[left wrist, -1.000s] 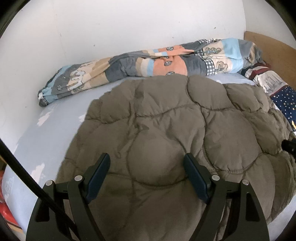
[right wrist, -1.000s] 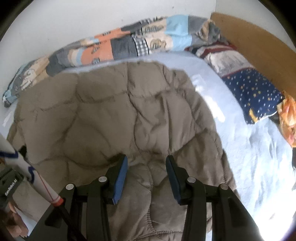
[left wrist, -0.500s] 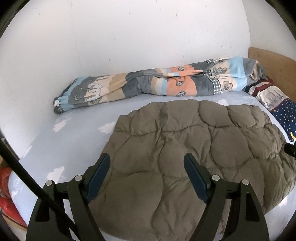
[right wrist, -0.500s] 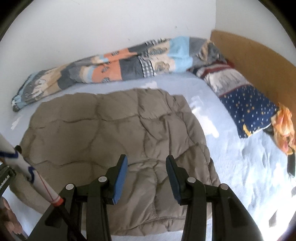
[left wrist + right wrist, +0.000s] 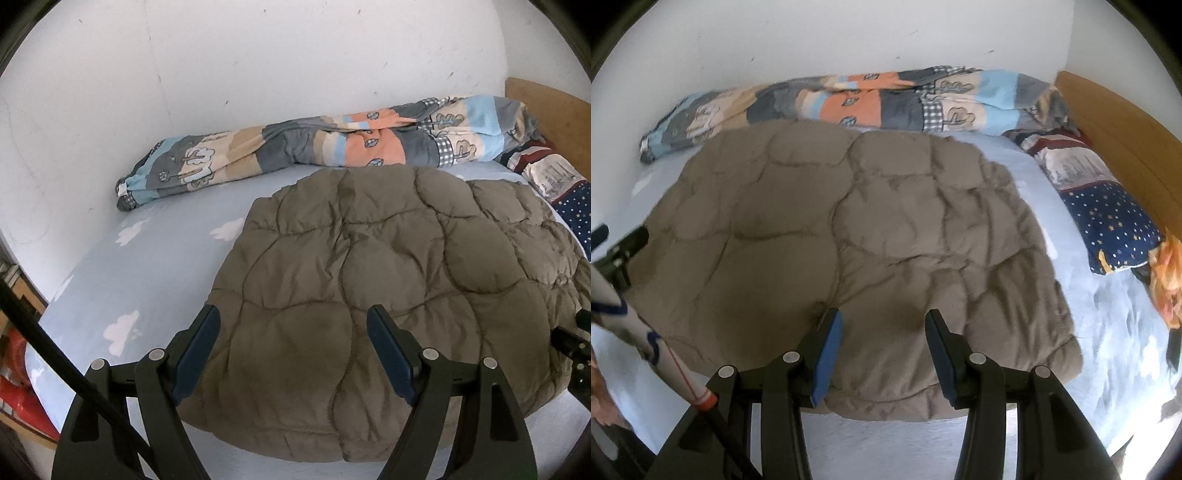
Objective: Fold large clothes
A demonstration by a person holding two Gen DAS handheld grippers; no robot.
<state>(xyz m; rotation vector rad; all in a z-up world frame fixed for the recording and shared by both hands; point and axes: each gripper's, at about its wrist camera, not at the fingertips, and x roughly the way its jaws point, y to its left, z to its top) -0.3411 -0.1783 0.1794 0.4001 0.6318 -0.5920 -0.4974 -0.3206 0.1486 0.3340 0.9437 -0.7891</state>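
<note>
The olive quilted puffer jacket (image 5: 388, 295) lay flat on the light-blue bedsheet (image 5: 155, 266), spreading ahead of both grippers. Left gripper (image 5: 293, 341) gaped wide, empty; right gripper (image 5: 884, 345) likewise stood parted, holding nothing.

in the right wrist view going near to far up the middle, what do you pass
right hand-held gripper → brown quilted coat → patchwork blanket rolled along the wall → white wall

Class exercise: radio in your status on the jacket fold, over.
Left tool open, right tool open, both empty above the near hem. Brown quilted jacket lies flat on the bed sheet. Rolled patchwork blanket beyond it, not blocking.
</note>
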